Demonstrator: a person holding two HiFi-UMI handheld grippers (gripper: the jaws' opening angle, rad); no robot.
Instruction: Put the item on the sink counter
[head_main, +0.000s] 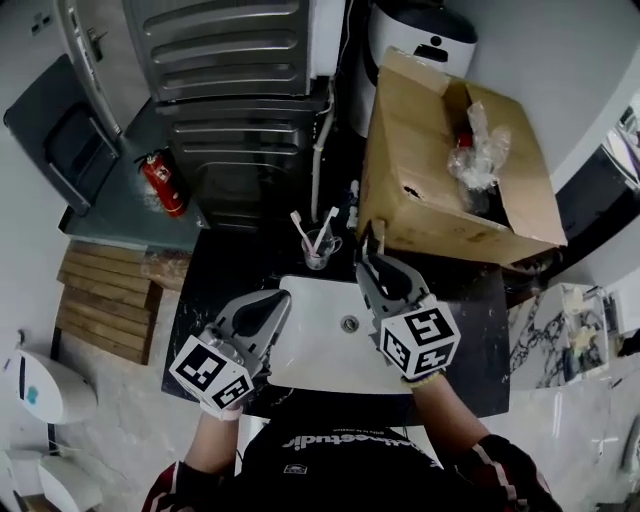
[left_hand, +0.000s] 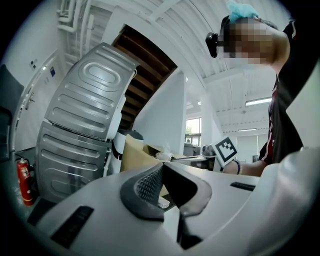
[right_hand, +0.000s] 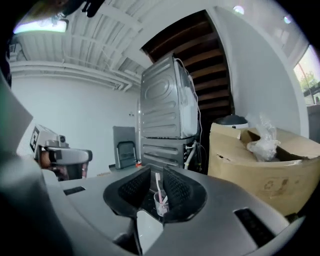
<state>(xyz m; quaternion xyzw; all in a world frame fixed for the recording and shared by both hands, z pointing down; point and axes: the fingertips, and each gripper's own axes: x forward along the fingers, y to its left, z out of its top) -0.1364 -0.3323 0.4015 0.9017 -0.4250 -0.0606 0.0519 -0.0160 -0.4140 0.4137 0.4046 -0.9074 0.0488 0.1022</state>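
Observation:
A clear cup with two toothbrushes (head_main: 318, 247) stands on the dark sink counter (head_main: 222, 275), just behind the white sink basin (head_main: 315, 355). My right gripper (head_main: 383, 272) hovers over the basin's back right, a little right of the cup, its jaws slightly open and empty. In the right gripper view the cup (right_hand: 160, 201) shows through the gap of the right gripper (right_hand: 157, 176), some way ahead. My left gripper (head_main: 268, 311) is over the basin's left rim. In the left gripper view the tips of the left gripper (left_hand: 162, 168) meet with nothing between them.
A large open cardboard box (head_main: 450, 165) holding a plastic bag sits on the counter's back right, close to the right gripper. Stacked grey appliances (head_main: 235, 100) stand behind the counter. A red fire extinguisher (head_main: 165, 185) and a wooden pallet (head_main: 105, 295) are on the floor left.

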